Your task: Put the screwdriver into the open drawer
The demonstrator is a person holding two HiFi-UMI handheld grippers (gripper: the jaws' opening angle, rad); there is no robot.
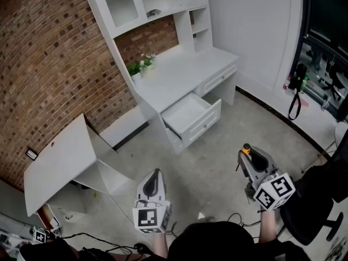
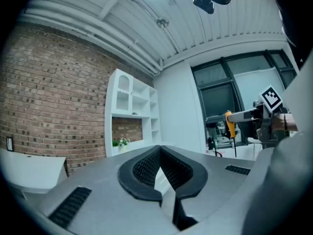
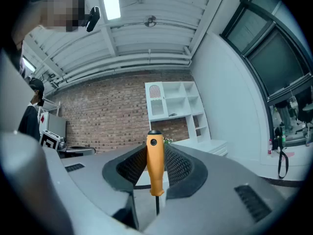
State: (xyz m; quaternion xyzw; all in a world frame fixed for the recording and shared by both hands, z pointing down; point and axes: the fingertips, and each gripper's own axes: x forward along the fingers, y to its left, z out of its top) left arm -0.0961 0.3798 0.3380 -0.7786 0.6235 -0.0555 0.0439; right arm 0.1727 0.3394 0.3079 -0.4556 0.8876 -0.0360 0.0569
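Note:
The orange-handled screwdriver (image 3: 155, 163) stands upright between the pads of my right gripper (image 3: 155, 153), handle up and dark shaft pointing down; the gripper is shut on it. In the head view that gripper (image 1: 247, 155) is at the lower right with the screwdriver (image 1: 246, 149) at its tip, well short of the white desk (image 1: 179, 72). The desk's drawer (image 1: 187, 113) is pulled out, its white inside showing. My left gripper (image 1: 156, 174) hangs at the lower middle over the floor, its jaw tips together with nothing between them (image 2: 159, 151). It also sees the screwdriver (image 2: 228, 125) far off to its right.
A white hutch with shelves (image 1: 147, 4) tops the desk, with a small potted plant (image 1: 140, 65) beside the brick wall. A tilted white cabinet (image 1: 60, 162) stands at the left. A black office chair (image 1: 315, 205) is at the right, and cables (image 1: 103, 238) trail on the floor near me.

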